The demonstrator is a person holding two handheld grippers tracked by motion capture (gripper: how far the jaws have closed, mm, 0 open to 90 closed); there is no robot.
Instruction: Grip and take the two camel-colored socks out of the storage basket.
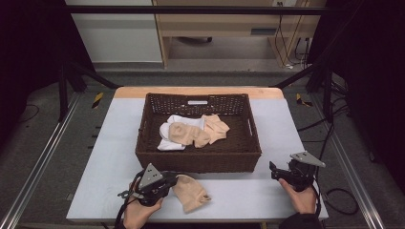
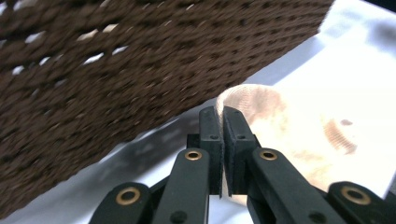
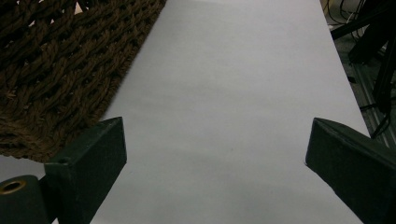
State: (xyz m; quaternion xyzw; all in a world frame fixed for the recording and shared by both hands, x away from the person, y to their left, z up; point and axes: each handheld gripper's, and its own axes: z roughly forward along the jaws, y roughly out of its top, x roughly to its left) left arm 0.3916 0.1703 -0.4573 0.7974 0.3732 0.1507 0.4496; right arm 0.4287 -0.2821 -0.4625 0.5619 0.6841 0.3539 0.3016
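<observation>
Sock pinched at the basket's near wall, lift comes next

Table [image 1: 267, 191] first: its pale top carries everything, and the near strip is where you are working. Centred on it stands the brown wicker basket [image 1: 198, 160], holding a heap of socks [image 1: 193, 131], tan ones lying over white. Those sit well inside the rim and are not in your grip.

Your job looks like loading loose socks into that basket, and you are at the pickup. One tan sock [image 1: 191, 193] lies on the table just in front of the near wall, left of centre. Your left gripper [image 1: 169, 183] is clenched on its edge; in the left gripper view the jaws meet with a fold of the sock [image 2: 280, 130] nipped between them, the rest spread flat.

Next, I judge, you need to raise it high enough to clear the rim, then carry it forward over the heap. That near wall [image 2: 116, 70] stands close before the jaws and is the one obstacle; a low swing would drag cloth against the weave.

Your right gripper [image 1: 273, 170] rests at the basket's near right corner, jaws spread wide over bare table [image 3: 224, 93], holding nothing.
</observation>
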